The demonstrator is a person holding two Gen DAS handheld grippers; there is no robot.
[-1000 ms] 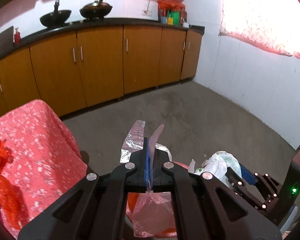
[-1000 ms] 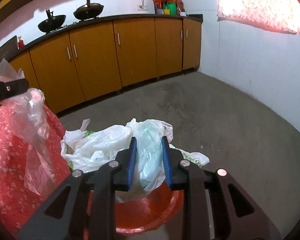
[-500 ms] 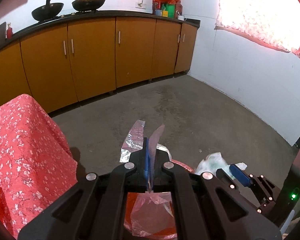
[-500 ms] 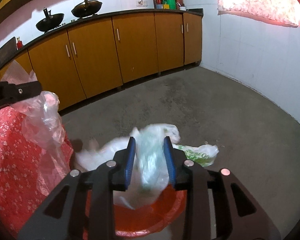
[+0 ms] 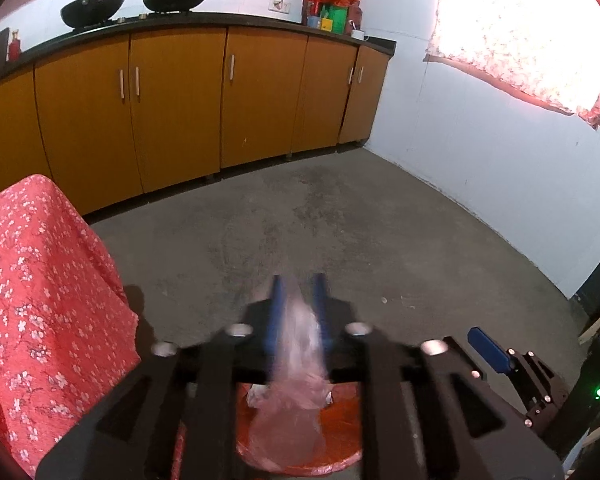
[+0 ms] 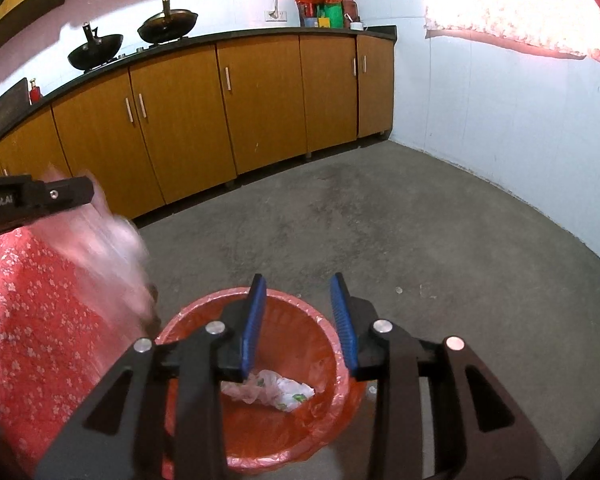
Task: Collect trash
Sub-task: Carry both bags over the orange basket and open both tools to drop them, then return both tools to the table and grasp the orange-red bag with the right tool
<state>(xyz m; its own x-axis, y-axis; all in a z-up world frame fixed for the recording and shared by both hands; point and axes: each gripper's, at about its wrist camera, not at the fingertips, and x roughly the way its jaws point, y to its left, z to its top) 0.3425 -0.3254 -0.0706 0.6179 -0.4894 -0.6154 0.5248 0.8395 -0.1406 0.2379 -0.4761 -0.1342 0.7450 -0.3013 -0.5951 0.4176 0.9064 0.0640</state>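
My left gripper (image 5: 298, 292) hangs over the orange-lined bin (image 5: 340, 452). Its jaws are opening, and a clear pinkish plastic bag (image 5: 300, 364) slips down between the blue pads, blurred, toward the bin. In the right wrist view the left gripper (image 6: 72, 194) shows at the far left with the blurred plastic bag (image 6: 116, 248) below it. My right gripper (image 6: 299, 284) stands open above the bin (image 6: 180, 328) with nothing between its pads. A crumpled white plastic bag (image 6: 276, 390) lies at the bin's bottom. The right gripper (image 5: 488, 350) also shows at the left view's lower right.
A red floral cloth (image 5: 40, 280) drapes something bulky just left of the bin. Orange cabinets (image 5: 180, 100) with woks on the dark counter run along the back. A white wall (image 5: 480, 168) closes the right side. Bare concrete floor (image 5: 320, 220) lies between.
The left jaws, shut on the clear bag before, have parted and the bag slides down. The right gripper let go of the white bag, which dropped into the bin.
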